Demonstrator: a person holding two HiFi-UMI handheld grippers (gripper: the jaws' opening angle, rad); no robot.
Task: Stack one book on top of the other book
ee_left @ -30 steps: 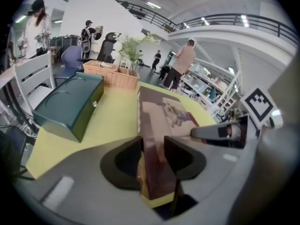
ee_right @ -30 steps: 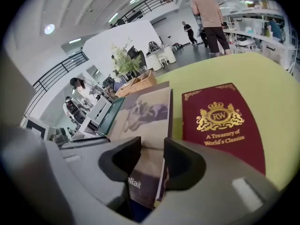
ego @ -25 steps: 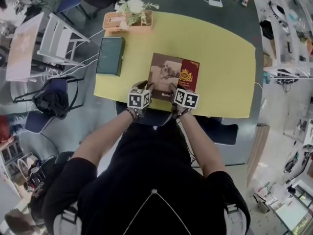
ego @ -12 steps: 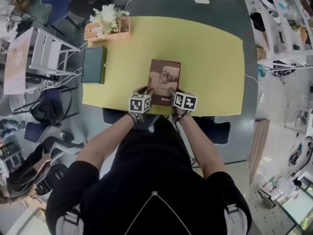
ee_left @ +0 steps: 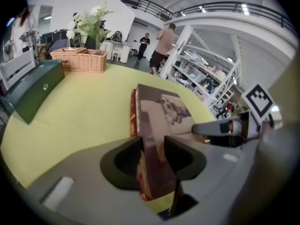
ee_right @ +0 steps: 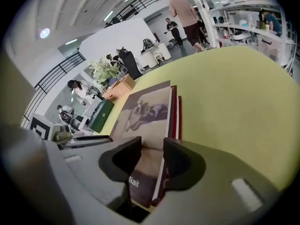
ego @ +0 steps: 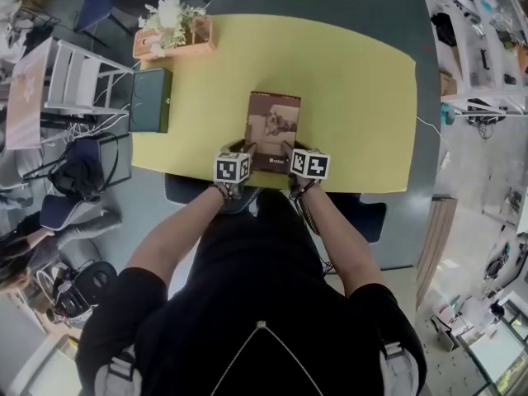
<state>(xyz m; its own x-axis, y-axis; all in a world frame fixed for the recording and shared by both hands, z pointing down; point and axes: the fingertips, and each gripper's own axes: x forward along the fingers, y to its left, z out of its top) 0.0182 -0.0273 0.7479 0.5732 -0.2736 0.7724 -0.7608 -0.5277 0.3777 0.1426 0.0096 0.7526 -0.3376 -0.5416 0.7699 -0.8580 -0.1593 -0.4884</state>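
Observation:
A brown book with a dog photo (ego: 274,126) lies over a red book on the yellow table (ego: 355,97). In the head view the red book is hidden beneath it. Its edge shows as a red strip (ee_left: 133,114) in the left gripper view and again as the red book's edge (ee_right: 179,116) in the right gripper view. My left gripper (ego: 242,148) is shut on the brown book's near left corner (ee_left: 152,149). My right gripper (ego: 287,148) is shut on its near right corner (ee_right: 152,151). I cannot tell whether the brown book rests fully on the red one.
A dark green box (ego: 150,100) lies at the table's left edge. Behind it stands a wicker basket with flowers (ego: 173,33). A white folding chair (ego: 78,77) is beyond the left edge. People stand in the background of both gripper views.
The brown book, held at both near corners, has moved right and down over the red book, which showed beside it before and is now covered. Both grippers travelled with it.

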